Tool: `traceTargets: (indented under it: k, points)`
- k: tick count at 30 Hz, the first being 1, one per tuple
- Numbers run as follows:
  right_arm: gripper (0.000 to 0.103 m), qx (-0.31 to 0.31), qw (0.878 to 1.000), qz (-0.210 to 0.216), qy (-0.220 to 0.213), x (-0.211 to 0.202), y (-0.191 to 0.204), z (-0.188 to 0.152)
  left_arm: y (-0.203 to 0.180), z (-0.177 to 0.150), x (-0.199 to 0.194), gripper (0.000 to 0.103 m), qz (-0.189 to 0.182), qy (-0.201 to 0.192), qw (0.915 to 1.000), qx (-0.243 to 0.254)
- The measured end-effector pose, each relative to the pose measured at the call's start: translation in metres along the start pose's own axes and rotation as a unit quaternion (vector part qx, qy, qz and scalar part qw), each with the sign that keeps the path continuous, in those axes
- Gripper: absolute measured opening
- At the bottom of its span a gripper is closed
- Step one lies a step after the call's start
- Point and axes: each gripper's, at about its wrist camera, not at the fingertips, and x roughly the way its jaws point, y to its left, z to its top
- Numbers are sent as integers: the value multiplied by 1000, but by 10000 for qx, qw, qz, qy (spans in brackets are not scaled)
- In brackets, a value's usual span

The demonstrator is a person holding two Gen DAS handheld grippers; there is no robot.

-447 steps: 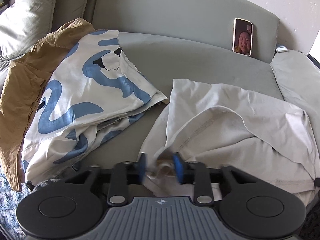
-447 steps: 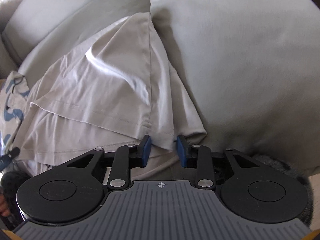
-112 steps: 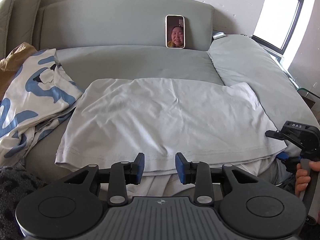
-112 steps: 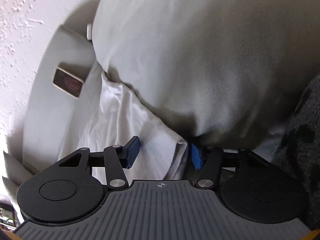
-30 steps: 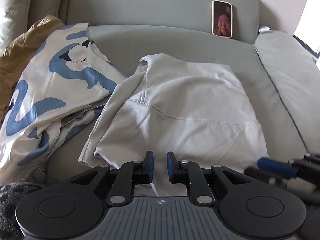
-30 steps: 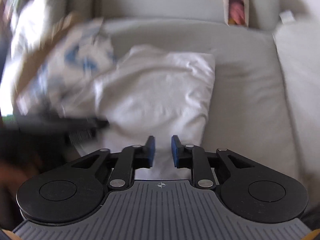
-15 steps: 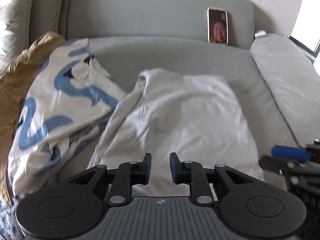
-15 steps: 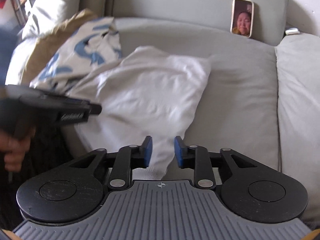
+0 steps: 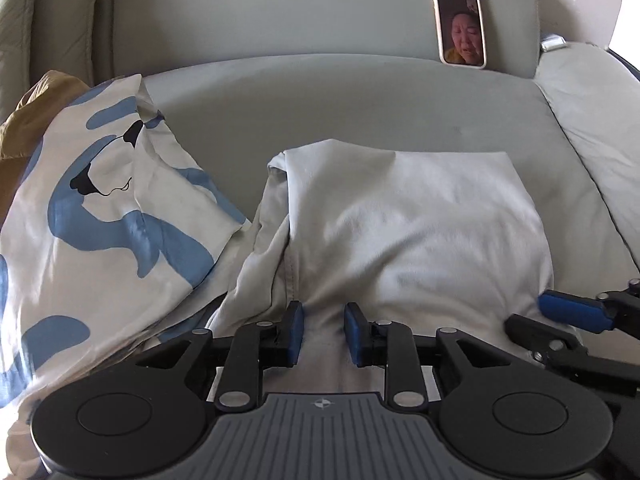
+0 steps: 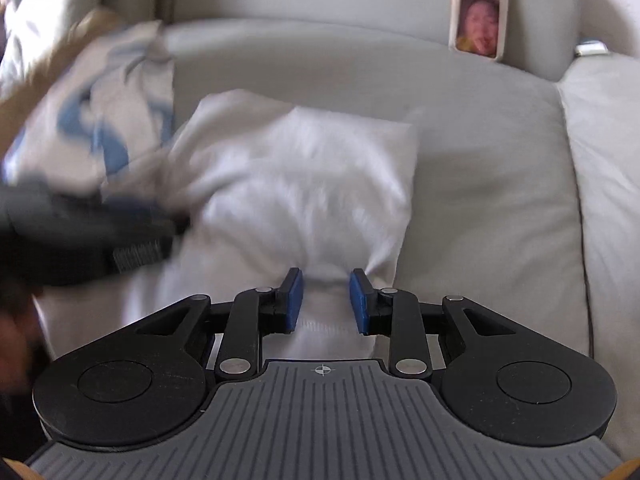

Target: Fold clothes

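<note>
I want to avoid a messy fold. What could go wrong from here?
The shirt has a loose flap on its left side lying against the printed cloth; pulling could drag that cloth along. Both the left gripper and right gripper are open around bunched fabric, so they might pinch uneven layers.

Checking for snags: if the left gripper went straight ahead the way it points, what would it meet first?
Probably the pale grey garment itself: its near edge already lies between the left gripper's open jaws, bunched up just ahead. The sofa backrest lies far beyond.
</note>
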Motion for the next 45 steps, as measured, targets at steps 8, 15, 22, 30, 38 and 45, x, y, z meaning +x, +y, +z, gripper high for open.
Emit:
traceTargets:
  k: [8,15,22,30,38,45]
  points:
    - [53,837,9949,446,329,-58,-18,-18,2,-40,-70,49,37,-61,9997,254]
    - [67,1842,9774,1029,153,-90,-54,-44,62,-33,-99,75,-179,-344,9971,-650]
    - [68,3385,9230,1821,187,-66,-100,-55,110,4,-41,75,-1126,817,9804,-1396]
    - [63,3895,8948,2165,276,-22,-116,-56,117,1,0,68,-1894,1209,9593,-1709]
    - [45,4245,8684,2555,191,35,-125,-41,98,11,30,69,-2550,1375,9429,-1644]
    - [9,3621,9073,2132,146,48,-103,-15,64,15,14,17,-1939,999,9710,-983]
